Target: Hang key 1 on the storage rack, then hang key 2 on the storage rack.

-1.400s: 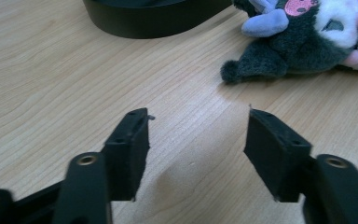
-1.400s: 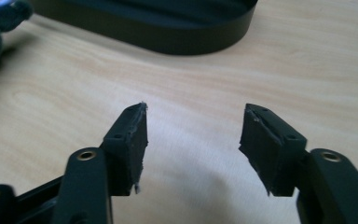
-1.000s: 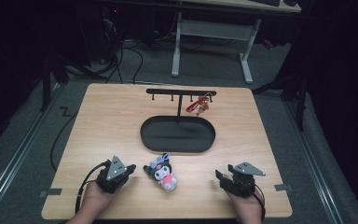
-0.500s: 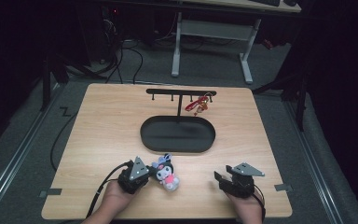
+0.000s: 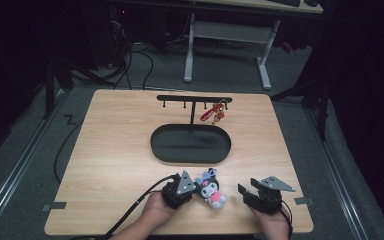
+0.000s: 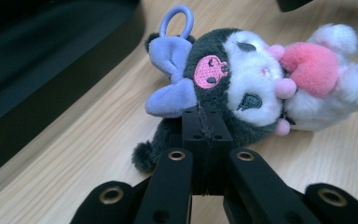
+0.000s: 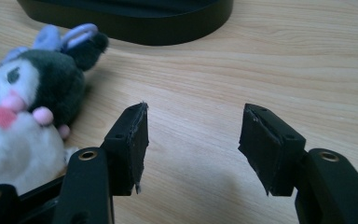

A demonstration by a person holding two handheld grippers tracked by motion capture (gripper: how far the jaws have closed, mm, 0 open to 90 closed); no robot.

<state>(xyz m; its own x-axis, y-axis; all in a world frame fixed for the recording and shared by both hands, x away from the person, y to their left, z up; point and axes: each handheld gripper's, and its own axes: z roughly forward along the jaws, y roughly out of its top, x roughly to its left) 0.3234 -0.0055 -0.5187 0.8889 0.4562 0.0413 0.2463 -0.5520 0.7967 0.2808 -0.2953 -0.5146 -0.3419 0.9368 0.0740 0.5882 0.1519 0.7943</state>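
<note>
High view showed the plush toy (image 5: 210, 189) lying on the counter (image 5: 120, 150) near the front edge, between the two claws, not yet lifted. Its left claw (image 6: 204, 122) was shut, tips against the head; the right claw (image 7: 193, 140) gaped empty. Toy's long axis ran across, its loop (image 6: 176, 21) toward the tray (image 5: 190, 145).

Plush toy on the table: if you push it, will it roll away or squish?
The plush toy looks furry and stuffed, so it would probably squish, not break. It lies flat on the wooden table, so it likely slides rather than rolls. It seems light.
</note>
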